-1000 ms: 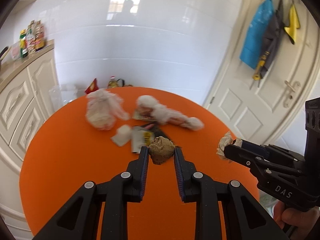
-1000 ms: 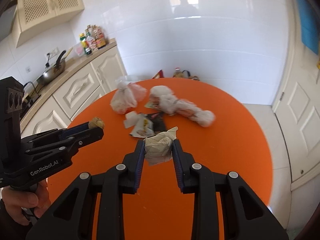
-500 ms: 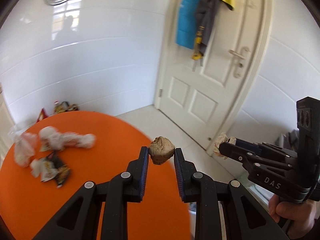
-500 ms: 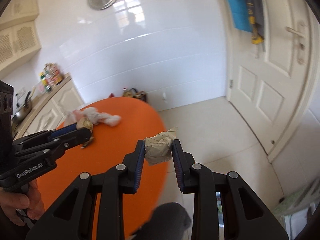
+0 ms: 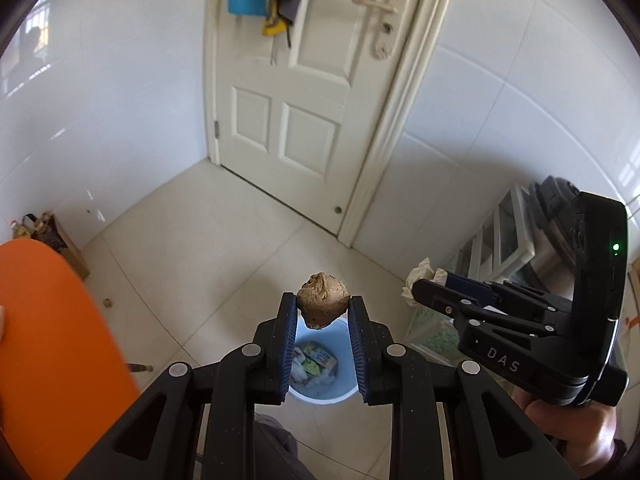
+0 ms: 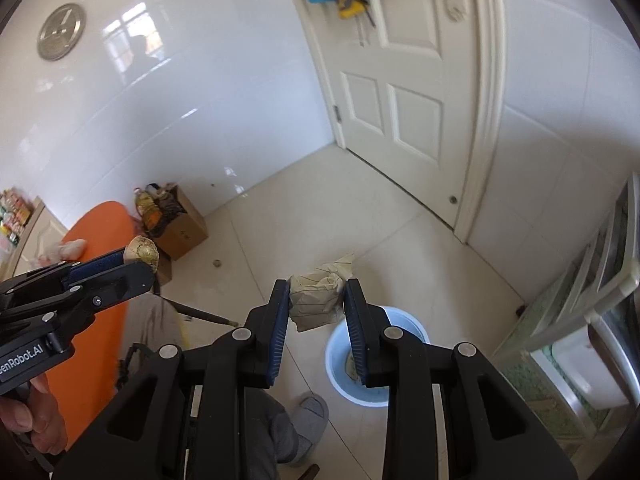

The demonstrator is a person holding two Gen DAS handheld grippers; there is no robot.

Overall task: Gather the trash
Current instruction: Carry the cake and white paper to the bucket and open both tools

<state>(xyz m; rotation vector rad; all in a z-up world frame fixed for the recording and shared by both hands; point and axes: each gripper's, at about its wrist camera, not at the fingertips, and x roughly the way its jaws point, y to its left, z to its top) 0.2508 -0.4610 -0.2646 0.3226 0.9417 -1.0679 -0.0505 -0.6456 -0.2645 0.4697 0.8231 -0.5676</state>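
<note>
Now we have both sets of fingers clamped on trash. Our left gripper (image 5: 322,307) stands nearly closed, its blue pads pressing either side of a brown crumpled wad (image 5: 322,299) held at the fingertips. Our right gripper (image 6: 317,294) is likewise narrowed on a crumpled beige paper (image 6: 317,300), whose loose corner sticks up above the fingers. Each gripper shows in the other's view: the right one (image 5: 418,283) comes in from the right edge with the pale paper at its tip, and the left one (image 6: 149,264) comes in from the left edge with the brown wad at its tip.

Below both loads, on the tiled floor (image 5: 224,232), stands a light blue bin (image 5: 320,364) with wrappers already inside; in the left view it sits straight beneath the wad, in the right view the bin (image 6: 376,360) lies below and a little to the right of the paper.

Further out, the orange worktop (image 5: 52,344) fills the left edge. A cardboard box (image 6: 182,224) stands against the white tiled wall, and a white panelled door (image 5: 304,92) closes the corner beyond.
</note>
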